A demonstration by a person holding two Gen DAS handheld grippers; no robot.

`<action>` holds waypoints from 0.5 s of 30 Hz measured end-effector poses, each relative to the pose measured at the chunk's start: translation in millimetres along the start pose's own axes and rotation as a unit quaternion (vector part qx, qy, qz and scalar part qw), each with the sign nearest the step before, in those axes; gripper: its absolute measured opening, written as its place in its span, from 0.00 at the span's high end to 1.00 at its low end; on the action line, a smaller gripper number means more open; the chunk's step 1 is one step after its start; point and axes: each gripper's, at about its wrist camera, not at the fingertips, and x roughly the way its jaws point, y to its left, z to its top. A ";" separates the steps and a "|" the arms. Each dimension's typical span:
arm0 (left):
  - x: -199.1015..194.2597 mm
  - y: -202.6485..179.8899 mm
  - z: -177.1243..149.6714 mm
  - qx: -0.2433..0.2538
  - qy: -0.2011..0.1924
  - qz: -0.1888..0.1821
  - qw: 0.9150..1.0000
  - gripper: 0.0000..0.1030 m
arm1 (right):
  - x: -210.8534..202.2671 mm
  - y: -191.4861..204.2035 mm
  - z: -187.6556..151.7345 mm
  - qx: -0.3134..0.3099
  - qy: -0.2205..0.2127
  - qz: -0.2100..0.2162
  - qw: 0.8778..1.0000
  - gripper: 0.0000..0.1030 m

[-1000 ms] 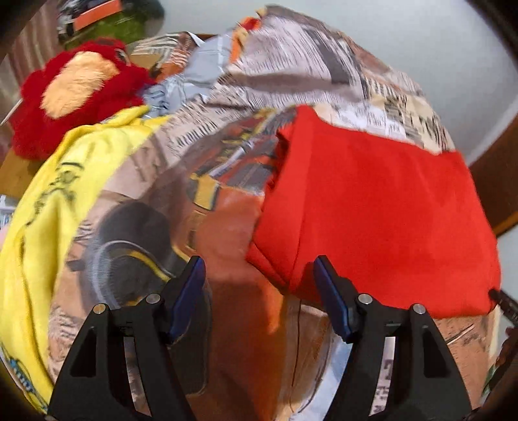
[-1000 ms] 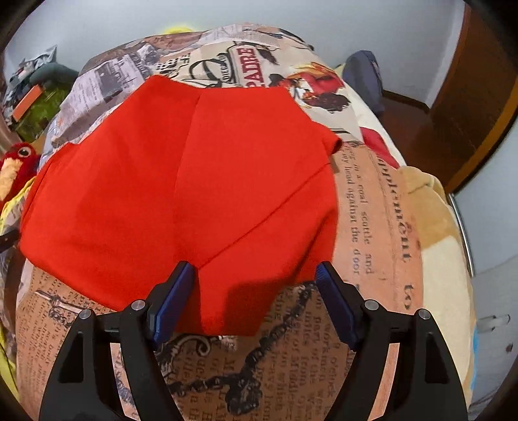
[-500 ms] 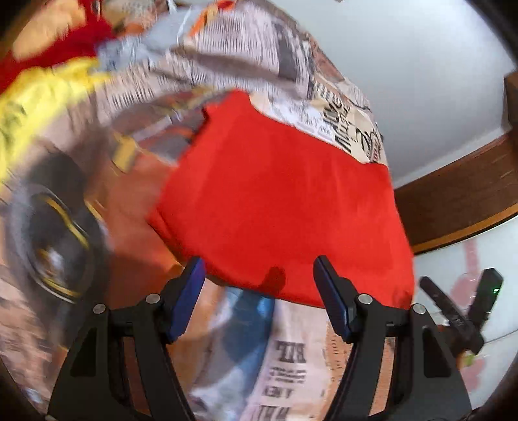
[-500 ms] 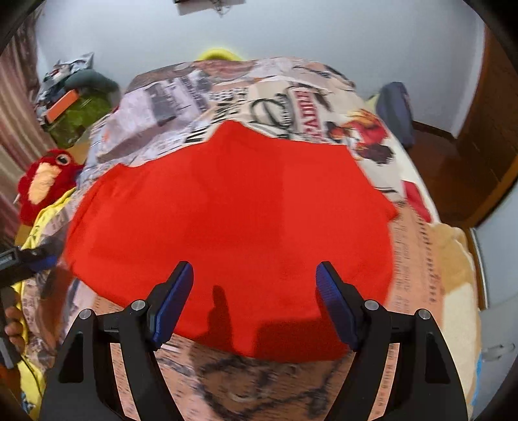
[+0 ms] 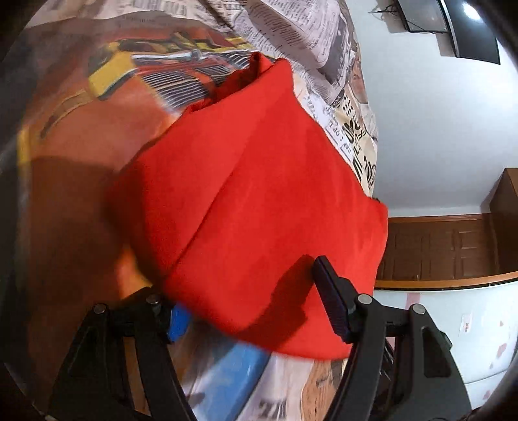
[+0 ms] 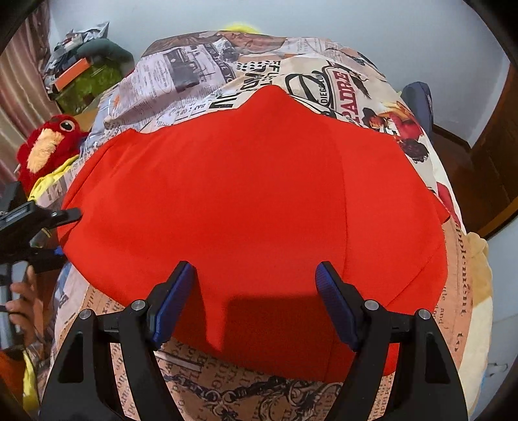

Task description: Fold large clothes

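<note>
Cloth (image 6: 252, 207) fills the middle of both frames, and both grippers, left (image 5: 252, 301) and right (image 6: 255, 304), are wide and hold nothing, so a one-layer grab could undo the fold.

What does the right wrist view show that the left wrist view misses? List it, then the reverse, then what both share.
Only the right wrist view shows the red plush bird, the cluttered pile in the far corner, the left gripper seen from outside at the garment's edge, and the right gripper, open.

Only the left wrist view shows the wall-mounted screen, the wooden panelling and the left gripper's own fingers.

Both show the red garment lying on the printed bedspread.
</note>
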 end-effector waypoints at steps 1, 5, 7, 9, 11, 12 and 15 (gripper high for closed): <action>6.5 -4.3 2.3 0.005 0.000 -0.003 1.000 0.34 | 0.2 -0.2 0.4 0.002 0.000 0.000 1.000 0.27; 31.1 -21.6 10.8 0.019 -0.011 -0.009 1.000 0.34 | 1.8 -2.3 1.8 0.013 0.001 0.001 1.000 0.27; 38.1 -26.7 14.5 0.020 -0.022 -0.006 1.000 0.41 | 1.9 -1.3 1.8 0.014 0.003 -0.001 1.000 0.27; 43.0 -27.9 16.5 0.022 -0.036 0.003 0.999 0.50 | 0.6 0.7 2.0 0.012 0.002 -0.006 1.000 0.27; 43.5 -30.6 18.5 0.020 -0.052 0.011 0.998 0.62 | -1.0 2.9 2.8 0.007 0.004 -0.011 1.000 0.27; 41.8 -30.3 20.8 0.019 -0.058 0.014 0.998 0.73 | -1.9 3.9 3.3 0.004 0.004 -0.015 1.000 0.27; 30.0 -43.7 26.1 0.029 -0.082 0.024 0.996 0.88 | -5.3 7.8 7.2 -0.006 0.004 -0.025 1.000 0.27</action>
